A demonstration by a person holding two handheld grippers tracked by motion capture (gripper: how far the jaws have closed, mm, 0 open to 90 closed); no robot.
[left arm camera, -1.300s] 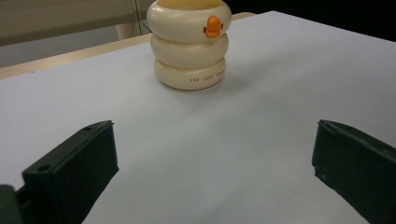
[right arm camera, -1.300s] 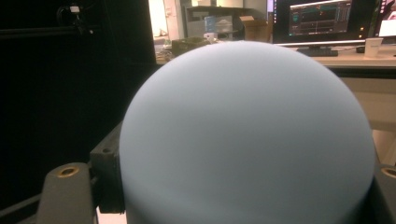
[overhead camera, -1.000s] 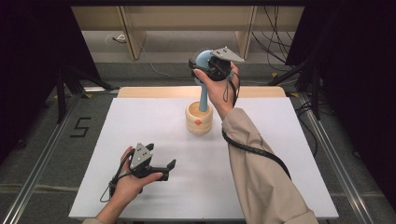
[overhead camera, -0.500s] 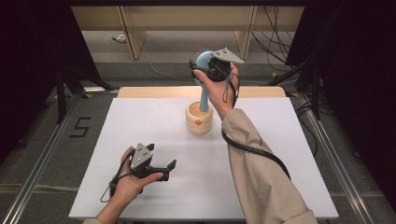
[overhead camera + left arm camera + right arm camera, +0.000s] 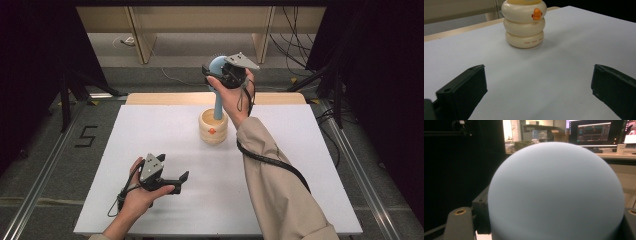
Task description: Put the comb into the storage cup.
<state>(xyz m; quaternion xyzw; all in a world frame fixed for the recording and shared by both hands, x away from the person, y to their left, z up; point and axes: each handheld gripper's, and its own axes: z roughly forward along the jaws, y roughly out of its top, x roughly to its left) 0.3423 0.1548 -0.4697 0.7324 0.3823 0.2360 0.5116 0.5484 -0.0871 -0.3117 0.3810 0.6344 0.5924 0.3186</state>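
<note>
A light blue brush (image 5: 218, 102) with a round head stands upright in a cream ringed holder (image 5: 213, 129) at the back middle of the white table (image 5: 150, 125). The holder (image 5: 525, 23) has a small orange beak on its side. My right gripper (image 5: 212, 73) is raised above the holder, shut on the brush's head, and that blue dome (image 5: 554, 187) sits between its jaws. My left gripper (image 5: 181, 182) rests low near the table's front left edge, open with nothing between its jaws (image 5: 539, 82), and points toward the holder.
Wooden shelf frames (image 5: 140, 30) stand beyond the table's back edge, with cables (image 5: 300, 45) on the floor. Metal rails (image 5: 45, 170) run along both sides, and a "5" mark (image 5: 85, 136) lies on the left floor. A lit monitor (image 5: 594, 131) stands far behind the brush head.
</note>
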